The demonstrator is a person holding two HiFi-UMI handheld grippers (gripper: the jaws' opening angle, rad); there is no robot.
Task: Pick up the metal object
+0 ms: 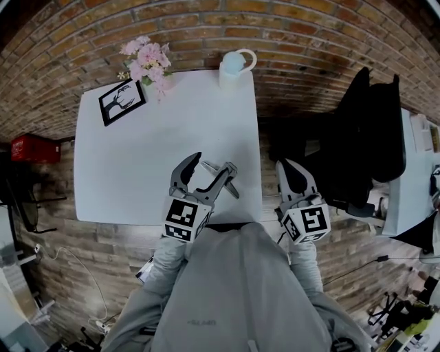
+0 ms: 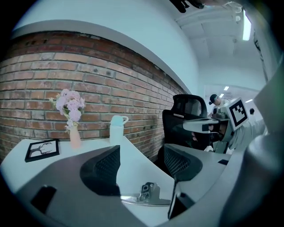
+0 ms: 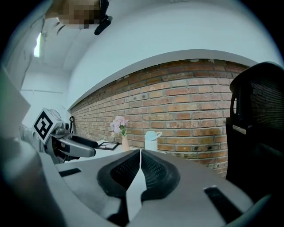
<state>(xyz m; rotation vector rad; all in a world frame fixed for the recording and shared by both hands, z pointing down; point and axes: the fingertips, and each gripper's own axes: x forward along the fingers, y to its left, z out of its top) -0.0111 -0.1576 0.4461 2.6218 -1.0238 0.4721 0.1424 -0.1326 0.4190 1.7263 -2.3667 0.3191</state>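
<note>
- While the left gripper (image 1: pixel 213 163) holds its jaws wide apart, gripping nothing, the small silvery metal object (image 1: pixel 221 175) lies between them on the white table (image 1: pixel 137 165).
- It looks stiff, light and slippery; the blocky end suits gripping.
- The right gripper (image 1: pixel 290 168) is closed and empty.

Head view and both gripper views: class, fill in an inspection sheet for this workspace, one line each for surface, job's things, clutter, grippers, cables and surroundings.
Surface: white table, its far edge against the brick wall.
Job's things: metal object lies flat near the table's front edge.
Clutter: framed picture, vase of pink flowers and white jug along the far edge.
Grippers: left gripper open, jaws either side of the metal object, pads not touching it; right gripper shut, empty, off the table's right edge.
Cables: white cable on the floor at left.
Surroundings: black chair, red box.
</note>
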